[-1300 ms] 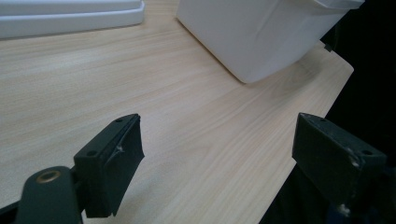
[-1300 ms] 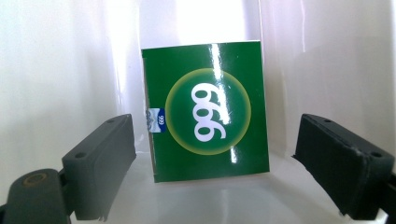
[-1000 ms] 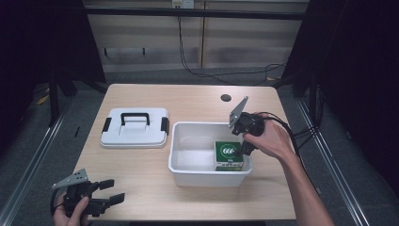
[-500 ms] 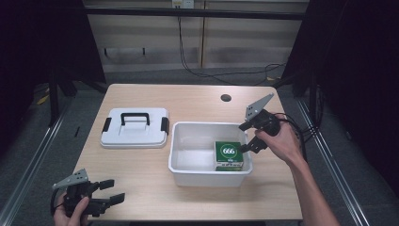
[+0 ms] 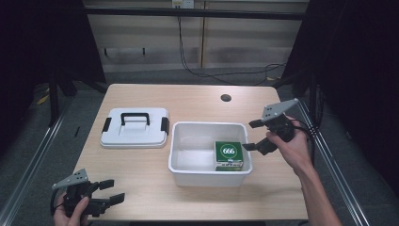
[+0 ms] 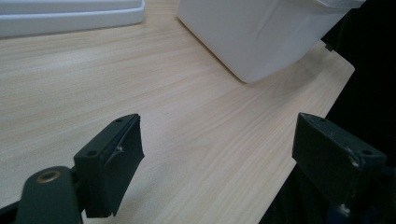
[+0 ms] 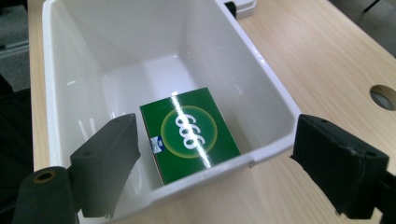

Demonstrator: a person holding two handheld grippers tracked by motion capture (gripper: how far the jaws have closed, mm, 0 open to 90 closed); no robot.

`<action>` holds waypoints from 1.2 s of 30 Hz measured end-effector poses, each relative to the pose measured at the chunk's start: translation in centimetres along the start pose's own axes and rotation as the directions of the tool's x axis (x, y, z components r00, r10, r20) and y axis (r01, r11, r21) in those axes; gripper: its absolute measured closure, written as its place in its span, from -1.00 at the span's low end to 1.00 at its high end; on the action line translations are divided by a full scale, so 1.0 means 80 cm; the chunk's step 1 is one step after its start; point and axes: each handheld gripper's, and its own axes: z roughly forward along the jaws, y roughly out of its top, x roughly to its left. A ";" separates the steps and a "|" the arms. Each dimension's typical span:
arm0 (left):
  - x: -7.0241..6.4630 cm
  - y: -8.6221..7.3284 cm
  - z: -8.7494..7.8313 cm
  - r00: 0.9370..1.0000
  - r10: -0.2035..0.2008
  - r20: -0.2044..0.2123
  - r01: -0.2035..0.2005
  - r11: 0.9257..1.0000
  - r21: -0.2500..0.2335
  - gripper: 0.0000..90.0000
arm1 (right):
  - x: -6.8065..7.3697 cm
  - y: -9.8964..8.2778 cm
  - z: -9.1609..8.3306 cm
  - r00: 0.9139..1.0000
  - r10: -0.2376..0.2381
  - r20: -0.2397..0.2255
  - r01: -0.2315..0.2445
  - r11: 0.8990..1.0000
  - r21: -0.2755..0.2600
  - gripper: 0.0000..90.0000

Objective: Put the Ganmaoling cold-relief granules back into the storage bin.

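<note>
My right hand-held gripper (image 5: 254, 135) has pulled back past the white bin's (image 5: 181, 162) end, jaws wide, the green 666 box (image 5: 228, 153) left inside; my left hand-held gripper (image 5: 112, 192) stays wide on the bench (image 5: 197, 101).

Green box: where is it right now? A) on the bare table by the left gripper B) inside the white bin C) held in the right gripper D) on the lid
B: the green box lies on the floor of the white bin, while the right gripper is open just outside the bin's right wall, holding nothing.
</note>
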 end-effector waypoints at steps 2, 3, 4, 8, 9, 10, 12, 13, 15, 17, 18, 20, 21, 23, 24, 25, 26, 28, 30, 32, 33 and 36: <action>0.000 0.000 0.000 1.000 0.001 -0.001 -0.001 1.000 0.002 -0.64 | 0.001 -0.009 -0.007 1.000 0.026 0.011 -0.026 1.000 -0.016 -0.69; 0.000 0.000 0.000 1.000 0.001 -0.002 -0.001 1.000 0.001 -0.64 | 0.001 -0.014 -0.010 0.999 0.034 0.020 -0.033 0.999 -0.022 -0.69; 0.000 0.000 0.000 1.000 0.003 -0.004 -0.003 1.000 0.001 -0.64 | 0.002 -0.018 -0.013 0.999 0.044 0.026 -0.044 0.999 -0.031 -0.69; 0.000 0.000 0.000 1.000 -0.002 -0.005 0.002 1.000 0.003 -0.64 | 0.004 -0.034 -0.025 0.996 0.070 0.049 -0.068 0.997 -0.040 -0.69; 0.001 0.000 0.000 1.000 0.002 -0.006 -0.002 1.000 0.003 -0.64 | 0.005 -0.038 -0.029 0.995 0.076 0.065 -0.073 0.996 -0.044 -0.69; 0.001 0.000 0.000 1.000 0.002 -0.006 -0.002 1.000 0.003 -0.64 | 0.005 -0.038 -0.029 0.995 0.076 0.065 -0.073 0.996 -0.044 -0.69; 0.000 -0.001 0.000 1.000 -0.004 -0.006 0.004 1.000 -0.001 -0.64 | 0.007 -0.047 -0.036 0.992 0.095 0.078 -0.090 0.994 -0.062 -0.69; 0.000 0.000 0.000 1.000 -0.002 -0.006 0.002 1.000 0.004 -0.64 | 0.009 -0.055 -0.043 0.989 0.110 0.098 -0.103 0.992 -0.072 -0.69; 0.000 0.000 0.001 1.000 -0.005 -0.006 0.005 1.000 0.004 -0.64 | 0.012 -0.064 -0.049 0.985 0.132 0.112 -0.122 0.988 -0.093 -0.69; 0.000 0.000 0.001 1.000 -0.004 -0.006 0.004 1.000 0.005 -0.64 | 0.013 -0.073 -0.053 0.981 0.152 0.120 -0.139 0.984 -0.109 -0.69; 0.000 0.000 0.000 1.000 -0.002 -0.008 0.002 1.000 0.004 -0.64 | 0.015 -0.077 -0.055 0.978 0.163 0.131 -0.148 0.982 -0.115 -0.69; 0.001 0.000 0.000 1.000 -0.003 -0.007 0.003 1.000 0.005 -0.64 | 0.017 -0.082 -0.056 0.975 0.170 0.145 -0.154 0.981 -0.119 -0.69; 0.001 0.000 0.001 1.000 -0.008 -0.010 0.009 1.000 0.006 -0.64 | 0.021 -0.090 -0.058 0.971 0.180 0.156 -0.161 0.979 -0.128 -0.69; 0.001 0.000 0.002 1.000 -0.010 -0.010 0.010 1.000 0.007 -0.64 | 0.026 -0.099 -0.059 0.967 0.196 0.165 -0.173 0.975 -0.142 -0.69; 0.000 0.000 0.002 1.000 -0.010 -0.009 0.010 1.000 0.006 -0.64 | 0.028 -0.103 -0.059 0.964 0.201 0.177 -0.176 0.974 -0.145 -0.70; 0.001 0.000 0.001 1.000 -0.009 -0.011 0.009 1.000 0.007 -0.64 | 0.030 -0.108 -0.058 0.960 0.207 0.189 -0.181 0.972 -0.149 -0.70; 0.001 0.000 0.001 1.000 -0.010 -0.011 0.010 1.000 0.007 -0.64 | 0.031 -0.114 -0.058 0.956 0.219 0.195 -0.192 0.970 -0.151 -0.70; 0.001 0.000 0.002 1.000 -0.012 -0.013 0.012 1.000 0.008 -0.64 | 0.032 -0.125 -0.056 0.950 0.241 0.196 -0.212 0.964 -0.158 -0.69; 0.001 0.000 0.002 1.000 -0.008 -0.013 0.008 1.000 0.011 -0.64 | 0.033 -0.136 -0.054 0.942 0.261 0.209 -0.231 0.960 -0.157 -0.69; 0.001 0.000 0.003 1.000 -0.007 -0.014 0.008 1.000 0.012 -0.64 | 0.034 -0.140 -0.053 0.939 0.268 0.217 -0.237 0.958 -0.158 -0.69; 0.001 0.000 0.003 1.000 -0.009 -0.014 0.009 1.000 0.016 -0.64 | 0.034 -0.145 -0.052 0.937 0.275 0.215 -0.243 0.956 -0.163 -0.68; 0.001 0.000 0.002 1.000 -0.014 -0.021 0.014 1.000 0.005 -0.64 | 0.036 -0.158 -0.049 0.928 0.291 0.232 -0.258 0.952 -0.163 -0.67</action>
